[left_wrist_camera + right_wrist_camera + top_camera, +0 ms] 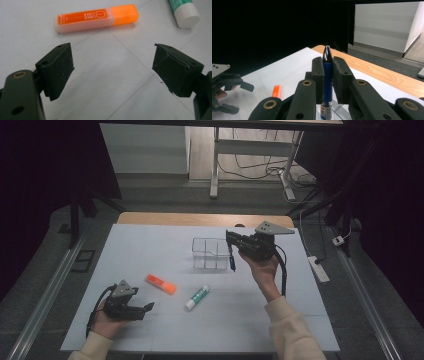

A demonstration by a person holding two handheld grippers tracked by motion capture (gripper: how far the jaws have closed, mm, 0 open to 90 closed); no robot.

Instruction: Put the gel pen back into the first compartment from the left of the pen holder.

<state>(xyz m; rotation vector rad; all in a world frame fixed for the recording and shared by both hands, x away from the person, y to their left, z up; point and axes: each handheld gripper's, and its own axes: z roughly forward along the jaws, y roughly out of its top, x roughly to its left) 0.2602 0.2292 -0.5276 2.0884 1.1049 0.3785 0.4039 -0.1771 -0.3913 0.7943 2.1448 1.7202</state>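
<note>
Pen (327, 75): it is blue with a shiny black pointed tip, and it stands clamped between the two black jaws of the right gripper (327, 72). In the high view the pen (232, 259) hangs from the raised right gripper (231, 245), just beside the clear plastic box (210, 253). The box is square, see-through, and split into little parts by thin walls. It sits on the white mat (150, 245) that covers the wooden table (200, 218).

Near the front of the mat, the left gripper (148, 308) lies low in the person's left hand (102, 322). Its jaws are spread wide apart with nothing between them, and the pads (58, 68) look rough and dull. Just past them lies an orange highlighter (96, 18), flat-sided and blocky, with a brighter orange cap. Beside it lies a round glue stick (185, 12) with a green body and a ridged white cap. Thin lines cross the smooth mat.
</note>
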